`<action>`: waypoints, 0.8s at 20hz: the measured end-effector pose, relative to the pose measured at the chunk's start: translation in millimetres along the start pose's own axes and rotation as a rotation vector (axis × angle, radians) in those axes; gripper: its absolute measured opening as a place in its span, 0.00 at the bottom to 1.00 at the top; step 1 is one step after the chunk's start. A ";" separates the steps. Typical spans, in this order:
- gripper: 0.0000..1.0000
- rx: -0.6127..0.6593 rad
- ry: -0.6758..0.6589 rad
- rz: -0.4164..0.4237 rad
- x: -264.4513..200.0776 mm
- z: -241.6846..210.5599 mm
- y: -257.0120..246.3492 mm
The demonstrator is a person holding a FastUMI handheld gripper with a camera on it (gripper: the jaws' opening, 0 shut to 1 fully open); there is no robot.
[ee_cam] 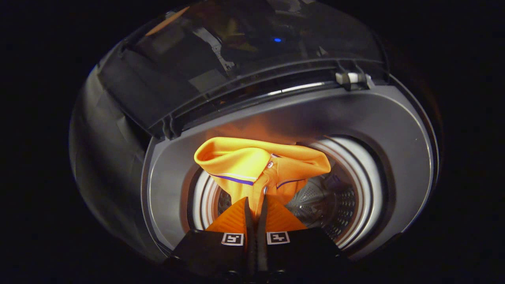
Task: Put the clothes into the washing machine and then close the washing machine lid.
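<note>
Above the open drum [335, 193] of the washing machine [276, 114], the gripper [255, 209] was clamped on the orange polo shirt [252, 165], whose collar bunched at twelve o'clock of the fingers, held over the opening for release. Its lid [221, 67] stood raised beyond, not yet closed.

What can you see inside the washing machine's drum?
An orange polo shirt, pinched in the gripper, hangs over the drum. Its perforated wall shows beside the shirt; the shirt and fingers cover the bottom.
</note>
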State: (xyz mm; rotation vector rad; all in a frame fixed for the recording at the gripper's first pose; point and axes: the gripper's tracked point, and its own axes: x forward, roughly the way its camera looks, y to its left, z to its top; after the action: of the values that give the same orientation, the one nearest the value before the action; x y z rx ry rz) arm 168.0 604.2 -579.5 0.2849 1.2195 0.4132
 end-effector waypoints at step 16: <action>0.47 0.001 0.242 -0.103 -12.0 -28.7 -25.0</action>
State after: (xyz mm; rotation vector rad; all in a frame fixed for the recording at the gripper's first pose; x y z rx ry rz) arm 141.2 576.2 -589.2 0.1748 1.4642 0.3644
